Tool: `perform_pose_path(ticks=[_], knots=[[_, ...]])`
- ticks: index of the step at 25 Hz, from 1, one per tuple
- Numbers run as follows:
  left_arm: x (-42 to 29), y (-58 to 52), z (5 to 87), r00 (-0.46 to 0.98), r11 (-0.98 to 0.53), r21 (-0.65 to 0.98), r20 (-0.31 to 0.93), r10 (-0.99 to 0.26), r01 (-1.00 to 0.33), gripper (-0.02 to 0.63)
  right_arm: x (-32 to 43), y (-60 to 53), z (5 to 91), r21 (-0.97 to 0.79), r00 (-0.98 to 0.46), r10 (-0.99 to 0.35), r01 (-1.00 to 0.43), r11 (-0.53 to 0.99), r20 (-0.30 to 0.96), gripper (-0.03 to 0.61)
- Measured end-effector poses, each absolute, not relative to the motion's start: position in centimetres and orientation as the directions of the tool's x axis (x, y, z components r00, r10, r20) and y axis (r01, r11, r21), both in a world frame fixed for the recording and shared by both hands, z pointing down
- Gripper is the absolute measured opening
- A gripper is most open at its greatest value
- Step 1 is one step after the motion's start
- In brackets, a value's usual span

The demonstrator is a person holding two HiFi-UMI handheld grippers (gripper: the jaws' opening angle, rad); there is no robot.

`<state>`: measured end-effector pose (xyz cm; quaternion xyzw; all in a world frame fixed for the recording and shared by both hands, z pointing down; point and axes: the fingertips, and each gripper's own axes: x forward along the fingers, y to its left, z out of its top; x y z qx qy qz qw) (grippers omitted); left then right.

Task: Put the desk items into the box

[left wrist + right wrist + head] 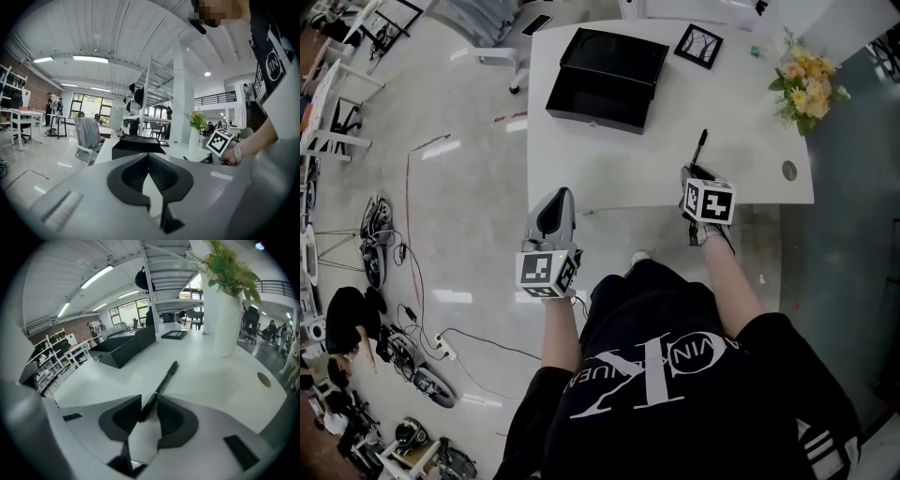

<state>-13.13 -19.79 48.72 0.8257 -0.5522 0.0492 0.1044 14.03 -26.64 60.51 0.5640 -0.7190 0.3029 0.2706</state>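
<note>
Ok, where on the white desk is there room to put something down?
The middle of the desk is bare, between the black box and the flowers. It's crowded by the pen, where the right tongs are.

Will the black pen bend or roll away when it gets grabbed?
Probably stiff: the pen lies straight on the desk. It looks thin and round, so a nudge might roll it. The open jaws of the right gripper stand either side of one end, so gripped there it may droop or swing.
</note>
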Motion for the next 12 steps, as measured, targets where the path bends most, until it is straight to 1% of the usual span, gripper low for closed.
perform_pose_path(ticks=[4, 8, 12], knots=[[-13.5, -19.8, 48.3, 0.37, -0.355, 0.11, 0.191, -0.909, -0.928, 0.011, 15.0, -26.6, 60.8, -0.125, -0.204, -0.652, -0.978, 0.166, 0.731, 0.057], [-13.9, -19.8, 48.4, 0.362, -0.347, 0.104, 0.207, -0.909, -0.932, 0.011, 15.5, -27.0, 60.5, -0.133, -0.207, -0.664, -0.978, 0.161, 0.719, 0.054], [-14.3, -20.8, 49.0, 0.357, -0.34, 0.11, 0.224, -0.907, -0.934, 0.011, 16.1, -27.5, 60.1, -0.198, -0.234, -0.688, -0.971, 0.132, 0.687, 0.054]])
